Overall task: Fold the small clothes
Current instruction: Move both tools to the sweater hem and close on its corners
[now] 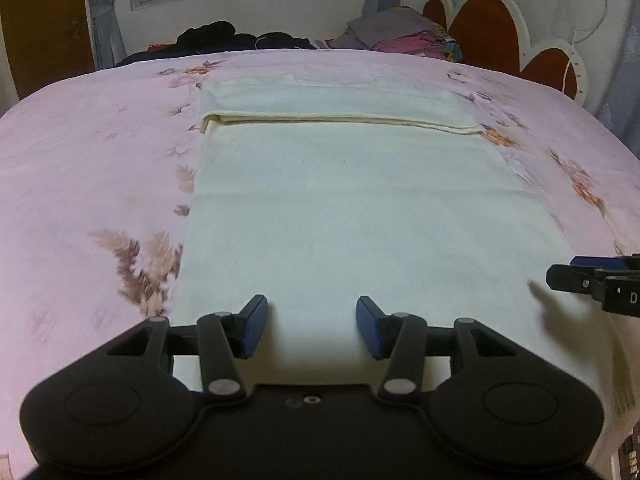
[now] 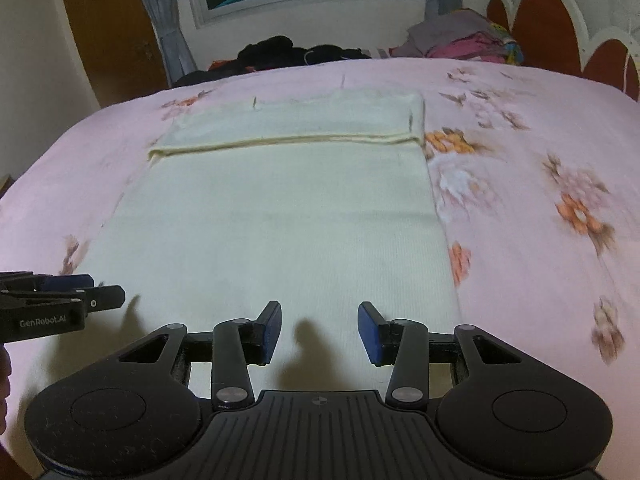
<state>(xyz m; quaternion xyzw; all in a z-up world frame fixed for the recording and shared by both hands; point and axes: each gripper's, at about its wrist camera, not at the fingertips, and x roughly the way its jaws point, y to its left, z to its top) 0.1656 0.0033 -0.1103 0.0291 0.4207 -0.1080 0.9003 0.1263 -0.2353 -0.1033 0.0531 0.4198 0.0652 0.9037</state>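
The cream garment (image 1: pixel 340 200) lay flat in the middle of the bed (image 1: pixel 80 152), on the pink flowered sheet, its far end already turned back on itself so that a doubled band ran across the top with a neat folded edge (image 1: pixel 340 118). The long near part was spread smooth toward the person. To my eye one fold was done and the next was about to begin.

Both pairs of tongs hung just above the near hem. The left tongs (image 1: pixel 311 326) stood spread apart with nothing between their blue pads, over the left half of the cloth. The right tongs (image 2: pixel 319 330) were likewise spread and empty, over the right half; their shadows fell on the fabric beneath them. Each could be seen from the side in the other's view, at the frame edge.

The next move, I judged, called for each pair to drop to the near hem, pinch a corner or the edge, and carry it up and over to meet the folded band. The cloth looked thin and soft, so both sides would have to rise together or the fold would skew.

Nothing lay on the garment or in the path across it. At the far side of the bed were a heap of dark clothes (image 1: pixel 224 38) and a stack of grey and pink laundry (image 1: pixel 400 34), well apart from the work, with the scalloped headboard (image 1: pixel 488 28) to the right.
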